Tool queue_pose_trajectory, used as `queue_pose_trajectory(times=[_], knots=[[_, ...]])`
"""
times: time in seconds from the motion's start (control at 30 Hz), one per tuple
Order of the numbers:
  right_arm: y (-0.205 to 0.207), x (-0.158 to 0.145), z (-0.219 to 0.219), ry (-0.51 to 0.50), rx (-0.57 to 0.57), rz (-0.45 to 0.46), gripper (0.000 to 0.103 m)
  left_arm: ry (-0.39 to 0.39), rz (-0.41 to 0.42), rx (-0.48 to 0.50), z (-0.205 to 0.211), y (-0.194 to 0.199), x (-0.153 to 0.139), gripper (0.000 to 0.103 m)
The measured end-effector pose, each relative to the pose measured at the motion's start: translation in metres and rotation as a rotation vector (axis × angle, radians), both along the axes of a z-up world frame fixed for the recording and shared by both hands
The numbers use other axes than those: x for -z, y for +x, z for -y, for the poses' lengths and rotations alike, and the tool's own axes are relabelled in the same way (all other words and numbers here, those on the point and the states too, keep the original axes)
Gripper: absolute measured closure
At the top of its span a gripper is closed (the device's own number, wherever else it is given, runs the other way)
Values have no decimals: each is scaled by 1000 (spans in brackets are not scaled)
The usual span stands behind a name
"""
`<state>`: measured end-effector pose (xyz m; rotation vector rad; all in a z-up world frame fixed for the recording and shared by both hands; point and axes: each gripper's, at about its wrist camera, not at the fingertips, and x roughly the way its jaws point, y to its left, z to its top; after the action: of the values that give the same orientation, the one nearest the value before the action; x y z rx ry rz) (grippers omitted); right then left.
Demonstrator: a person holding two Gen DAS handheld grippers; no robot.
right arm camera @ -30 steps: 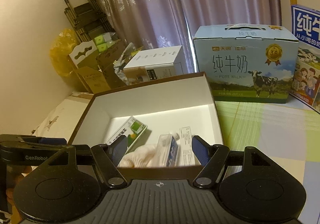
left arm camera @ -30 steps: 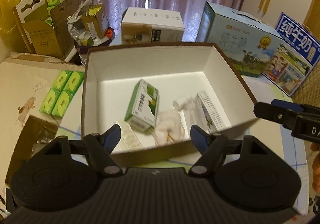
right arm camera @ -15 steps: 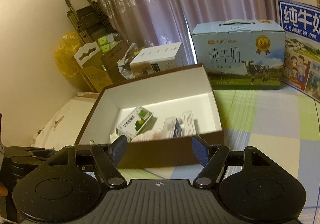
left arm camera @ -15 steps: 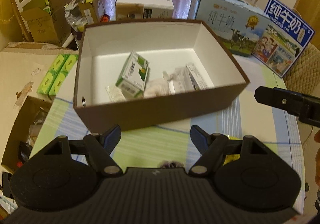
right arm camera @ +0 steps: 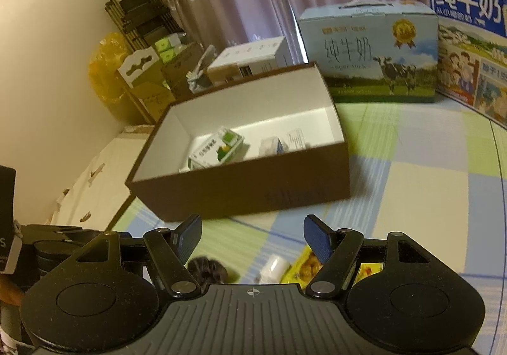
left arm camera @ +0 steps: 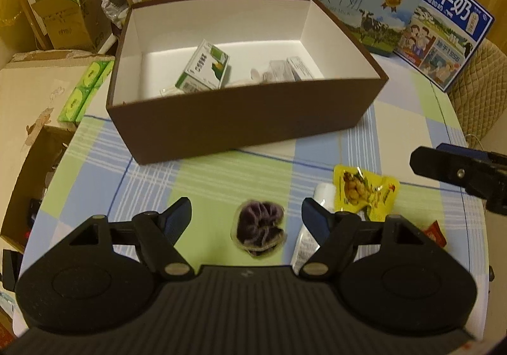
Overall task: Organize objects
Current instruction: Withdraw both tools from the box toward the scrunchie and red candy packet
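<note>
Both hand-held grippers, left and right, gape empty above what looks like a purple scrunchie.

dim warm indoor light, soft shadows, slight motion blur, strong fisheye bending at edges

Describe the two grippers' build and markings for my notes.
Both match: black ribbed body, two round black discs, black linkage arms with silver pivot pins, dark blue finger pads. The left gripper has a small logo on its body; the right gripper has a crosshair mark.
</note>
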<state>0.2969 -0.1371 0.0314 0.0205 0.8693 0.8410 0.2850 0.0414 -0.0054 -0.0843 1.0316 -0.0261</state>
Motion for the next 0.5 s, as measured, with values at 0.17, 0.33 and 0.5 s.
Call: queue_pose_trajectory(times=[0.17,0.33,0.5], knots=[[-10,11,13,-33,19,-30,35,1,-21,10,6,-11,7,29],[-19,18,25,-57,27,-53,35,0,-27,26,12,-19,10,29],[-27,25,37,-73,43,-70,35,4,-35,39,18,-23,13,29]])
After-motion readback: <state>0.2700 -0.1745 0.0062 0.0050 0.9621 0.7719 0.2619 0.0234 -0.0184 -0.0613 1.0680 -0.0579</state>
